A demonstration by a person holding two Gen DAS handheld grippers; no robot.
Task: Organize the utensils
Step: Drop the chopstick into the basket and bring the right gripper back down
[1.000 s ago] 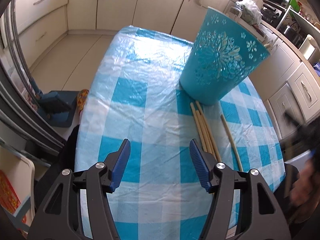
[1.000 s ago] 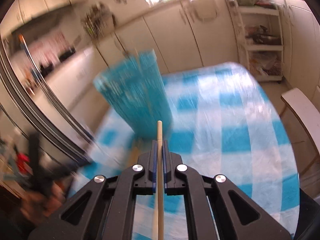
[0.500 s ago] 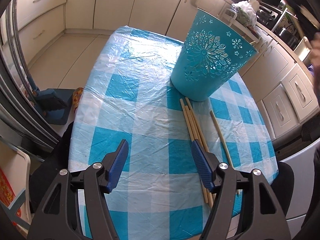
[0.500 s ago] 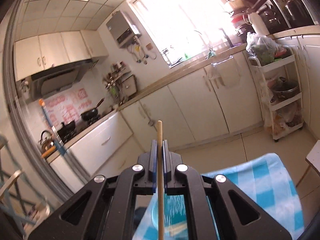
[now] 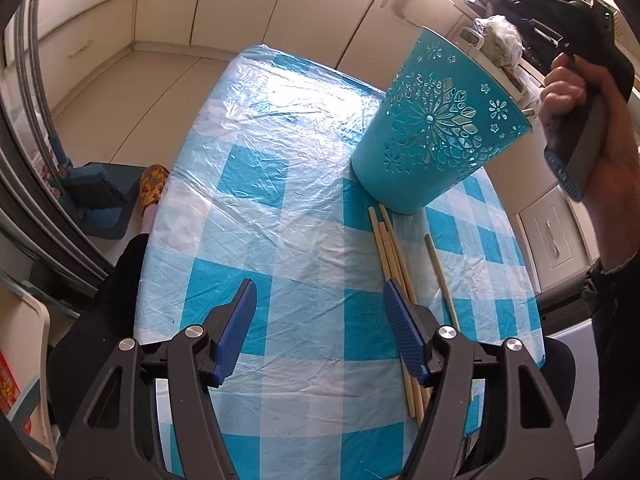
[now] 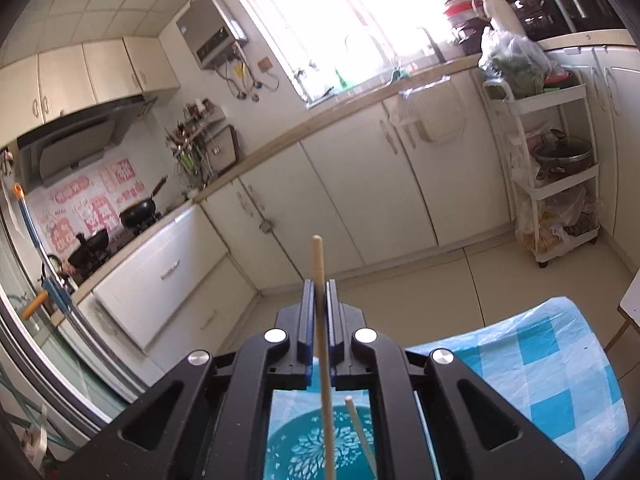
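Observation:
A teal cut-out bucket [image 5: 436, 132] stands at the far right of the blue-checked table [image 5: 280, 160]. Several wooden chopsticks [image 5: 390, 256] lie in front of it, one [image 5: 440, 276] slightly apart. My left gripper [image 5: 319, 286] hovers open over the cloth just left of them, holding nothing. A hand [image 5: 572, 92] holds the right gripper's body up beside the bucket's rim. In the right wrist view, my right gripper [image 6: 319, 286] is shut on one chopstick [image 6: 318, 264], which runs down over the bucket's mouth [image 6: 296, 452]. Another chopstick [image 6: 360, 432] leans inside.
Cream cabinets [image 6: 320, 208] line the walls, and a white shelf trolley [image 6: 556, 184] stands at the right. Left of the table are a slippered foot [image 5: 154, 184], a blue brush and dustpan [image 5: 96, 200] and a white chair [image 5: 24, 360].
The right gripper has risen with its chopstick from table level to above the bucket's mouth. Its hand now shows at the upper right of the left view. The left gripper barely moved.

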